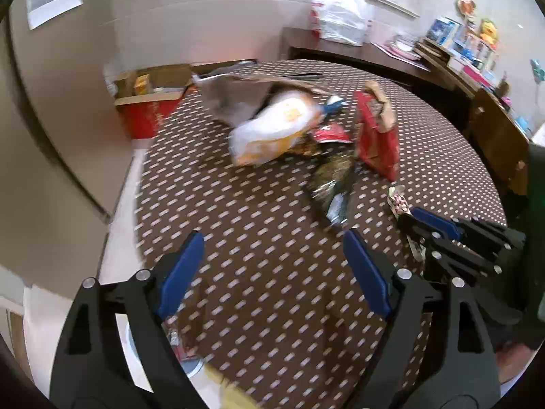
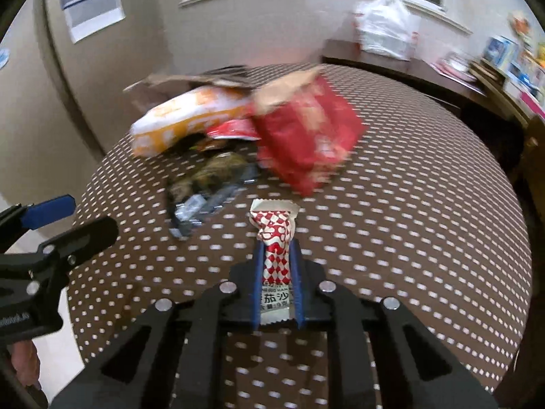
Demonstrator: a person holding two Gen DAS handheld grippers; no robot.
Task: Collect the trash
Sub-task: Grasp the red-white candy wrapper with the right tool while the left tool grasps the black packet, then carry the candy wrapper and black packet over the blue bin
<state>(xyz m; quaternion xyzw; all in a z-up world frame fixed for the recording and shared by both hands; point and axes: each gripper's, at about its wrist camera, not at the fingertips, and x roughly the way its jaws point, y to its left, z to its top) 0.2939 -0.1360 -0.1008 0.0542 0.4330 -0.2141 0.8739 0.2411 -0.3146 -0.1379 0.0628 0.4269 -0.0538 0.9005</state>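
Observation:
A pile of trash lies on the round table with the brown dotted cloth (image 1: 238, 238): an orange-and-white bag (image 1: 272, 129), a red paper bag (image 1: 376, 136), a dark crumpled wrapper (image 1: 332, 184) and a small red wrapper (image 1: 332, 134). My left gripper (image 1: 272, 235) hangs open over the bare cloth in front of the pile, with nothing between its blue pads. To its right, my right gripper (image 2: 277, 248) is shut on a red-and-white sachet (image 2: 276, 235), held lengthwise between the pads just above the cloth. The sachet's crumpled end sticks out past the fingertips.
A red cardboard box (image 1: 150, 109) stands on the floor beyond the table at the left. A dark sideboard (image 1: 391, 54) at the back right carries a white plastic bag (image 1: 340, 17) and clutter. Below the table's near-left edge, a white rim (image 1: 194, 366) with wrappers shows.

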